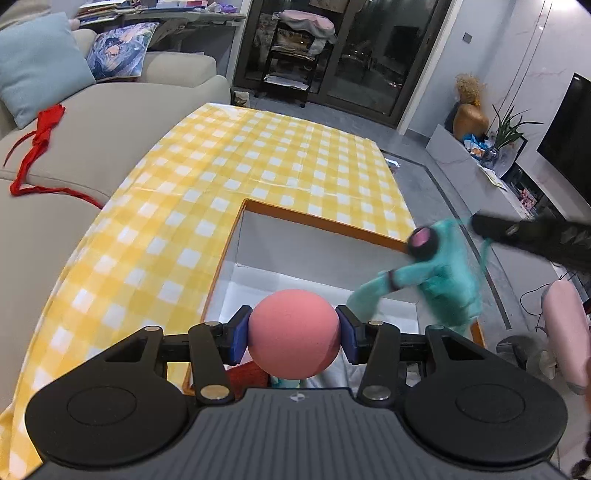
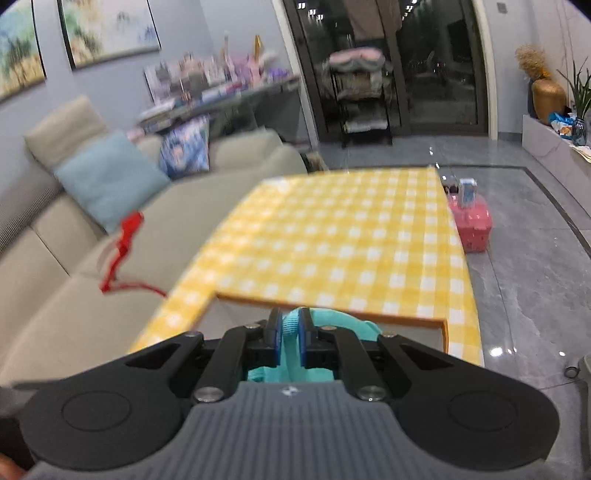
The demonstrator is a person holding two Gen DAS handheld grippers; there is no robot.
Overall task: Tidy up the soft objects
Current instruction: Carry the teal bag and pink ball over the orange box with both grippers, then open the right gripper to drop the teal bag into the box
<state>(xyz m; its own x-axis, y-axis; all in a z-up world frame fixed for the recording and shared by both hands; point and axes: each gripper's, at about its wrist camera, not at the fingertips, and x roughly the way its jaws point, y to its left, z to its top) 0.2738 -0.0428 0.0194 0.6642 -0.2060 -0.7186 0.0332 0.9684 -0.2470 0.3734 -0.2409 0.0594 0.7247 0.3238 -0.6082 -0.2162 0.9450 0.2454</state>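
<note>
Pink foam ball (image 1: 293, 334), pinched in the left claw (image 1: 293, 334), and teal plush toy (image 1: 439, 273), pinched in the right claw (image 2: 291, 332), hang over the orange-rimmed box (image 1: 317, 220); lower both well inside before releasing.

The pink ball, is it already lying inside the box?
No, the pink ball is clamped in the left gripper above the box.

Living room, night, indoor lighting.
Ahead of claw: yellow checked tablecloth (image 1: 266, 155), dark glass doors (image 1: 369, 55) behind it. Left: beige sofa (image 1: 110, 122), light blue cushion (image 1: 37, 62), framed paintings (image 2: 107, 29). Right: grey tiled floor (image 2: 535, 277), TV (image 1: 569, 133).
</note>
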